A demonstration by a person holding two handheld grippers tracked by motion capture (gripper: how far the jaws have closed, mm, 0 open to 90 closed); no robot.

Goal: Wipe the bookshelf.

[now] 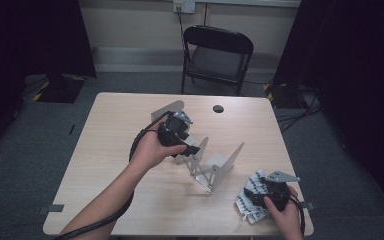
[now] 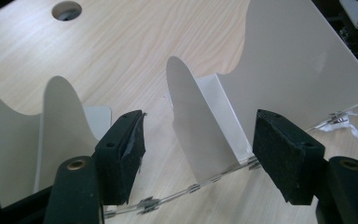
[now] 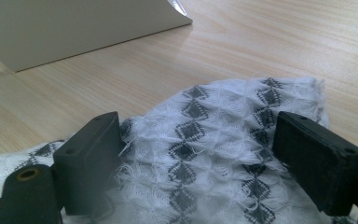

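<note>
White patterned cloth (image 3: 214, 154) partly hidden under right gripper (image 3: 200, 163), jaws spread; left gripper (image 2: 196, 163) jaws spread above rack (image 2: 205, 126).

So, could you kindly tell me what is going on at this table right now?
A person works with a tool in each hand. The left tool hovers with jaws open over a white folding rack of upright divider plates standing mid-table, gripping nothing. The right tool rests near the table's front right corner on a white cloth with dark diamonds, its jaws straddling the fabric.
</note>
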